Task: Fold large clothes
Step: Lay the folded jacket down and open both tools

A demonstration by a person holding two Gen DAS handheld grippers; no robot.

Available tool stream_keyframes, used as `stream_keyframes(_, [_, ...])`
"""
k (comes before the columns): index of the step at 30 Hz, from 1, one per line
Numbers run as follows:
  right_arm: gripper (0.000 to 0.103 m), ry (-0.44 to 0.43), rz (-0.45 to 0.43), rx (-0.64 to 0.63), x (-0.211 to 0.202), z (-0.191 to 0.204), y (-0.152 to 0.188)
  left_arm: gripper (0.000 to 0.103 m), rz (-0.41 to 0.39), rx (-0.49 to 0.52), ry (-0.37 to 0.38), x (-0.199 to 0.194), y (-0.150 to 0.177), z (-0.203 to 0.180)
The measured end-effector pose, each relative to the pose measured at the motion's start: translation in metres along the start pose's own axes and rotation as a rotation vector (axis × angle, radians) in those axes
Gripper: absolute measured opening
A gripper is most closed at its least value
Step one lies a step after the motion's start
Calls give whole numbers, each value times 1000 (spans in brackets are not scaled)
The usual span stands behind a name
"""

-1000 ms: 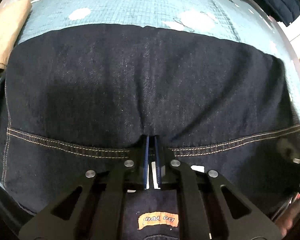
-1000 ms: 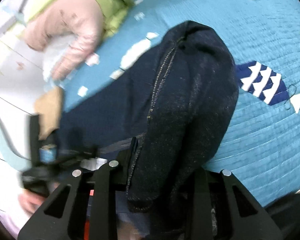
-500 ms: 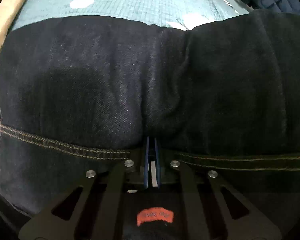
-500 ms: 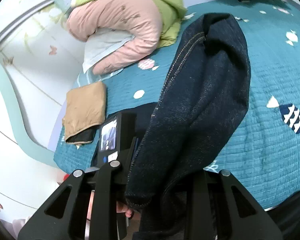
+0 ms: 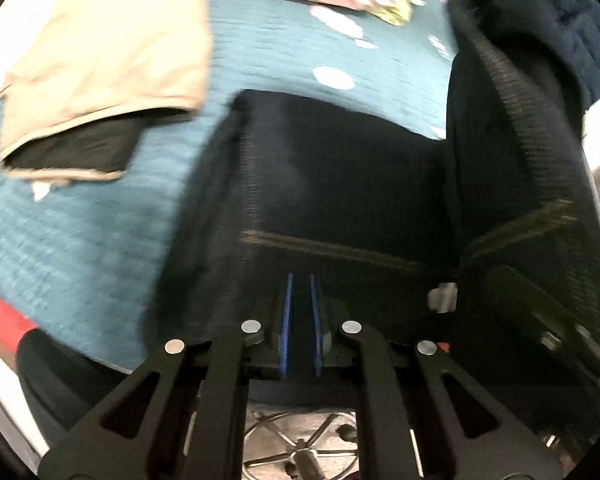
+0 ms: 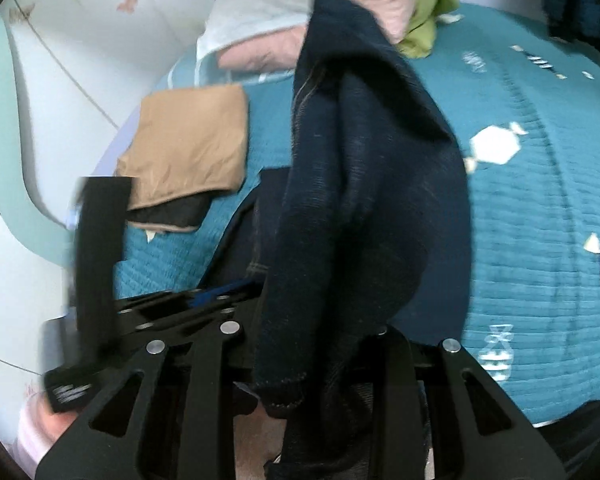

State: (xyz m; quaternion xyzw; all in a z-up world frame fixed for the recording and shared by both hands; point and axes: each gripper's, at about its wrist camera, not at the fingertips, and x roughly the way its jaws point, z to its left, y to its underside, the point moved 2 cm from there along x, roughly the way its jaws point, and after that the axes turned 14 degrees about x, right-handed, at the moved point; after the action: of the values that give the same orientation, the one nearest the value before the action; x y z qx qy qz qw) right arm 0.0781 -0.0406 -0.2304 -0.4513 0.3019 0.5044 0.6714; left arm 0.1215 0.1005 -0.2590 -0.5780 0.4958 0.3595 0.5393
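Observation:
The dark blue jeans [image 5: 340, 184] are lifted above the teal bedspread [image 5: 80, 220]. My left gripper [image 5: 300, 284] is shut on the jeans' stitched edge; the cloth runs between its blue pads. In the right wrist view the jeans [image 6: 364, 208] drape over my right gripper [image 6: 320, 344], which is shut on a bunched fold; its fingertips are hidden by the cloth. The left gripper shows at the left of that view [image 6: 204, 300].
A folded tan garment [image 5: 108, 60] with a black lining lies on the bed at the left, also in the right wrist view [image 6: 188, 148]. Pink and green bedding [image 6: 340, 4] is piled at the bed's head. A chair base [image 5: 300, 444] is below the bed's edge.
Both grippers lifted the jeans and pulled them back toward the bed's near edge. The cloth, which lay spread flat, now hangs bunched. The tan garment came into the left wrist view.

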Motion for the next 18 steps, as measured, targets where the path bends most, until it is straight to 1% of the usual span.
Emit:
stream_keyframes(2, [25, 7, 30, 12, 29, 9, -1, 9, 3, -22, -10, -5, 8, 15])
stream_keyframes(4, [25, 15, 80, 44, 61, 15, -1, 9, 14, -58, -18, -7, 19, 31])
stream_keyframes(5, [25, 29, 101, 50, 74, 19, -1, 9, 19, -69, -22, -10, 23, 40])
stream_keyframes(6, [25, 63, 126, 52, 90, 22, 2, 9, 24, -87, -28, -12, 28, 47])
stream_keyframes(7, [27, 86, 137, 42, 99, 27, 3, 9, 25, -103, -29, -14, 32, 53])
stream_keyframes(8, [31, 107, 151, 21, 109, 34, 6, 9, 26, -114, -28, -14, 36, 57])
stream_keyframes(9, [40, 109, 162, 9, 114, 41, 10, 9, 30, -131, -30, -15, 41, 64])
stream_keyframes(10, [44, 94, 171, 4, 115, 46, 16, 9, 34, -141, -33, -15, 44, 68])
stream_keyframes(11, [51, 60, 184, 3, 115, 51, 20, 9, 38, -149, -39, -10, 44, 71])
stream_keyframes(12, [51, 5, 208, 4, 116, 55, 23, 9, 43, -156, -49, -11, 48, 75])
stream_keyframes(13, [56, -94, 273, 24, 118, 60, 28, 9, 46, -161, -57, -12, 51, 78])
stream_keyframes(14, [61, -109, 283, 27, 119, 62, 30, 9, 47, -164, -61, -13, 53, 79])
stream_keyframes(15, [61, -99, 280, 8, 119, 64, 32, 9, 29, -158, -74, -13, 55, 81])
stream_keyframes(16, [61, -102, 286, -1, 119, 65, 33, 10, 28, -150, -85, -15, 57, 81])
stream_keyframes(17, [61, -122, 302, 12, 118, 65, 34, 10, 26, -150, -88, -14, 57, 82])
stream_keyframes(18, [61, -180, 335, 37, 115, 64, 35, 11, 21, -156, -85, -13, 58, 83])
